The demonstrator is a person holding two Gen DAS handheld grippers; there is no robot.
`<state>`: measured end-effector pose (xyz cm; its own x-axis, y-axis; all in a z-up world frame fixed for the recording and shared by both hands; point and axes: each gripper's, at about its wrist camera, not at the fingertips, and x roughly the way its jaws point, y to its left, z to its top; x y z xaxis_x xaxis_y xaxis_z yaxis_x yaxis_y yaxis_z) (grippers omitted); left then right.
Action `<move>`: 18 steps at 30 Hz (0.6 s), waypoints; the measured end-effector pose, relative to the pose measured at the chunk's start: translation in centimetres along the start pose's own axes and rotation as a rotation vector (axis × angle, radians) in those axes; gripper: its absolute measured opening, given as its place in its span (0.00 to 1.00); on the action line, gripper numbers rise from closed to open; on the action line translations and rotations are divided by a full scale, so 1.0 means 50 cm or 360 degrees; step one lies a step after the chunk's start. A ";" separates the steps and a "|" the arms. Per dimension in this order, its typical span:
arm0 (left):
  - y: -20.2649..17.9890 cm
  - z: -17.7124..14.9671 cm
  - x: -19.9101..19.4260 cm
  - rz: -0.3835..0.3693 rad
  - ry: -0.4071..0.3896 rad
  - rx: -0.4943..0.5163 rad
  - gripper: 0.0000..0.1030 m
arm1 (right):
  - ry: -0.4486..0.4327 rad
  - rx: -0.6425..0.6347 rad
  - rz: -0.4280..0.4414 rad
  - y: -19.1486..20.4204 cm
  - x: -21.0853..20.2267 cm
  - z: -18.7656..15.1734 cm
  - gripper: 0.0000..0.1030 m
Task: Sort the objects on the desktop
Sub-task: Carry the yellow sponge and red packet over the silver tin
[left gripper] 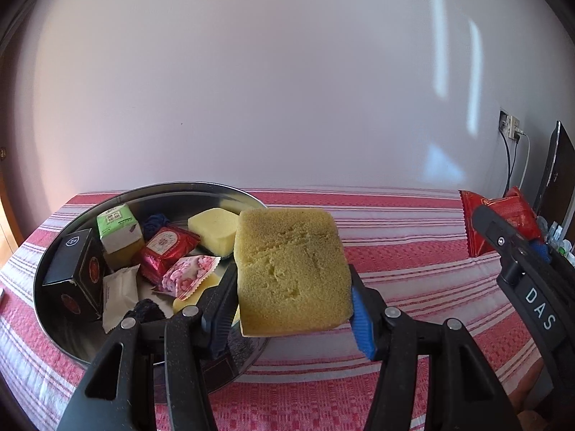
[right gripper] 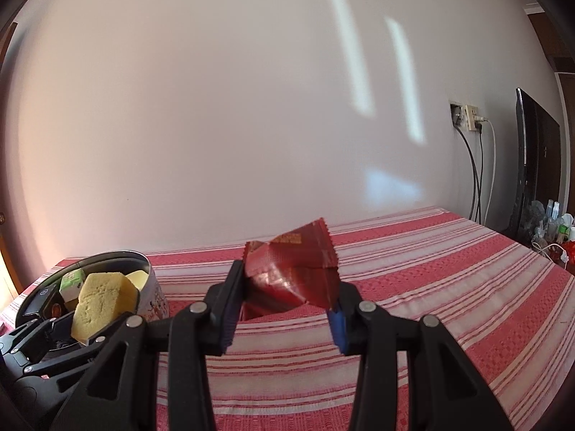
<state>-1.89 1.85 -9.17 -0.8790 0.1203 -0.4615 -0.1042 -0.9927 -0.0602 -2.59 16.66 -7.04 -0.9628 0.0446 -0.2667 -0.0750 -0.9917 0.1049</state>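
Note:
My left gripper [left gripper: 293, 309] is shut on a yellow sponge [left gripper: 293, 269], held in the air at the right rim of a round metal tin [left gripper: 61, 248]. From the right wrist view the same sponge [right gripper: 102, 301] shows at the far left, above the tin [right gripper: 154, 287]. My right gripper [right gripper: 284, 309] is shut on a red snack packet [right gripper: 293, 269], lifted over the striped cloth. The left wrist view shows that packet [left gripper: 503, 221] at the right, with the right gripper [left gripper: 535, 251] behind it.
The tin holds a black box [left gripper: 73, 274], a green carton [left gripper: 118, 226], a second yellow sponge [left gripper: 214, 228], a dark red packet [left gripper: 167, 248], a pink packet [left gripper: 188, 274] and a white packet [left gripper: 118, 292]. A red-and-white striped cloth [right gripper: 413, 280] covers the table. Bottles [right gripper: 555, 226] and a dark screen [right gripper: 535, 165] stand far right.

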 end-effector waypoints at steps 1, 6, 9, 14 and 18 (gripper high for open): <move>0.006 -0.002 -0.005 0.0015 -0.0008 -0.0003 0.56 | 0.0008 -0.0011 -0.0030 0.005 -0.002 -0.001 0.41; 0.046 -0.005 -0.038 0.0116 -0.0050 -0.0003 0.56 | 0.0025 0.0019 0.0056 0.034 -0.012 -0.012 0.41; 0.082 -0.003 -0.052 0.0161 -0.0051 -0.0035 0.56 | 0.0037 0.0023 0.0129 0.063 -0.018 -0.018 0.41; 0.147 0.001 -0.067 0.0232 -0.0037 -0.0124 0.56 | 0.0021 -0.0001 0.0255 0.120 -0.032 -0.019 0.41; 0.190 0.005 -0.075 0.0290 -0.0035 -0.0175 0.56 | 0.0019 -0.0019 0.0360 0.166 -0.040 -0.014 0.41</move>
<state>0.31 -8.05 -7.78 -0.8886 -0.0624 -0.4545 0.1077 -0.9914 -0.0743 -1.09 8.27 -6.32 -0.9515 -0.1807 -0.2491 0.1459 -0.9776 0.1519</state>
